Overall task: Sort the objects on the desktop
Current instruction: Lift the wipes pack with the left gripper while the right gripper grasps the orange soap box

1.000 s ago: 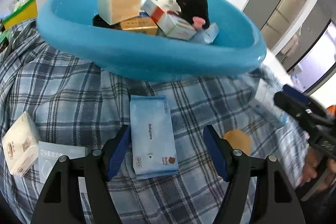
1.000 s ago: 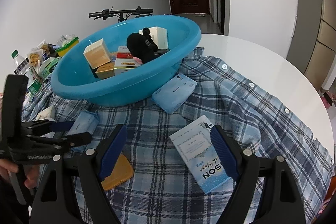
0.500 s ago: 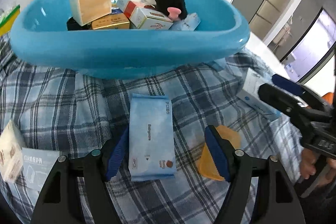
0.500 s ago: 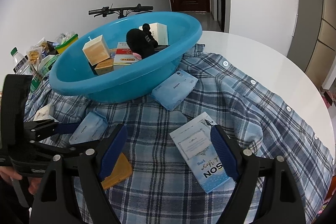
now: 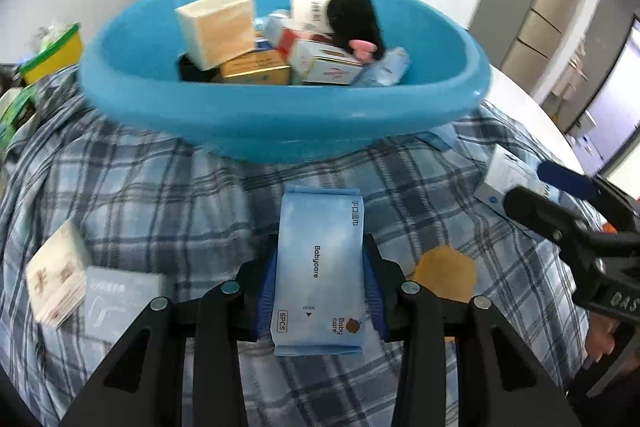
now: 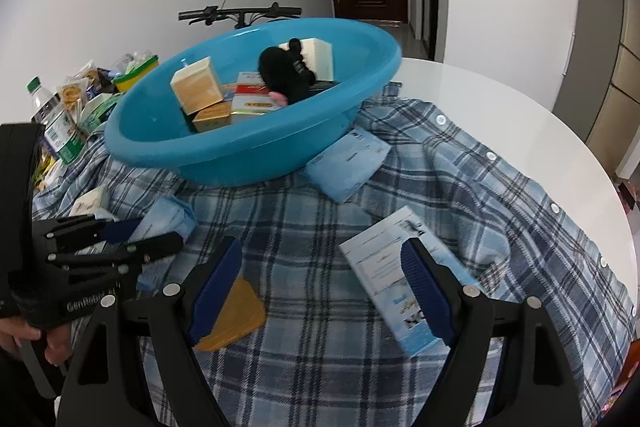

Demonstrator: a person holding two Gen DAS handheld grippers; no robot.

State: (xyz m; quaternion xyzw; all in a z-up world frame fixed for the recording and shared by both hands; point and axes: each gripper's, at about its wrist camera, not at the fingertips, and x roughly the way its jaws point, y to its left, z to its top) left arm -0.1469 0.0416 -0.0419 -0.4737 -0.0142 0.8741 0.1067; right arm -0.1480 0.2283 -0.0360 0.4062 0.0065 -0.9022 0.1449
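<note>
Broadly, a round white table [image 6: 500, 95] is seen, draped across most of its top with a blue plaid shirt [image 6: 460, 163], whose buttoned edge runs toward the table's right rim. A large blue basin [image 5: 280, 119] is set on the shirt toward the far side, and boxes and a black plush toy [image 5: 354, 17] are piled inside it. A second wipes pack [image 6: 346, 163] is tucked against the basin's right flank, partly under its rim. A white and blue box [image 6: 400, 267] is laid flat on the shirt near the table's near right edge, its long axis running from far left to near right.

The left gripper [image 5: 320, 291] has just been closing, and its blue pads are pressed on the two long sides of a pale blue wipes pack [image 5: 320, 267]. The pack is held just in front of the basin, over the middle of the shirt, printed face up; its long axis is aligned with the fingers, and its sealed top end is pointed at the basin.

The right gripper [image 6: 324, 291] is held with its jaws wide apart over the shirt, nothing gripped between them. An orange card [image 6: 236, 311] is seen beside its left finger.
</note>
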